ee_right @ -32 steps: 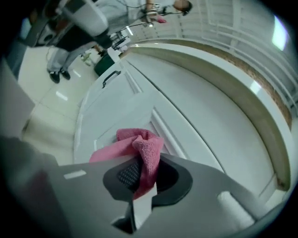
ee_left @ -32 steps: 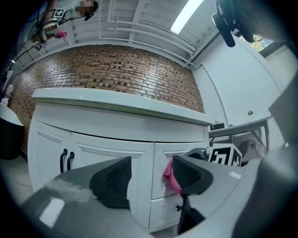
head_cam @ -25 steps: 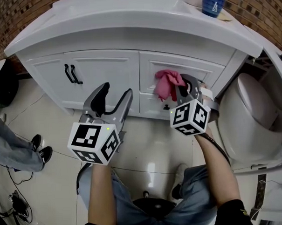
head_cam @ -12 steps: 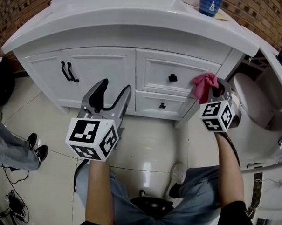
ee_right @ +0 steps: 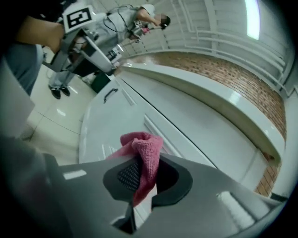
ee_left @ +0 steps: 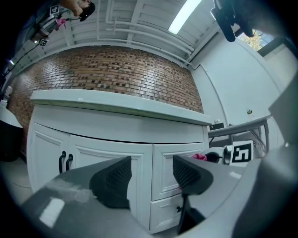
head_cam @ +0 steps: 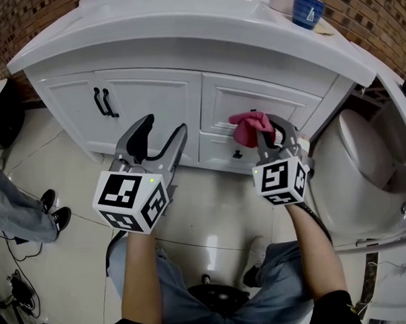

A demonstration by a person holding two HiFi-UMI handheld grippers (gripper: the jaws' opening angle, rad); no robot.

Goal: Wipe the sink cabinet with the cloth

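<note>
The white sink cabinet [head_cam: 153, 100] fills the upper part of the head view, with two doors at the left and two drawers at the right. My right gripper [head_cam: 265, 132] is shut on a pink cloth [head_cam: 247, 126], which is pressed against the drawer fronts [head_cam: 254, 98]. In the right gripper view the pink cloth [ee_right: 142, 155] is bunched between the pads, against the cabinet face [ee_right: 116, 121]. My left gripper [head_cam: 158, 136] hangs open and empty in front of the doors, its jaws wide apart in the left gripper view [ee_left: 151, 176].
Black door handles [head_cam: 103, 102] sit on the left doors. A blue cup [head_cam: 308, 9] stands on the countertop at the back right. A white toilet [head_cam: 357, 164] is close on the right. Another person's leg and shoes [head_cam: 30, 212] are at the left on the tiled floor.
My right gripper swept the cloth from the cabinet's right edge back left across the drawer fronts. The left gripper has stayed in place.
</note>
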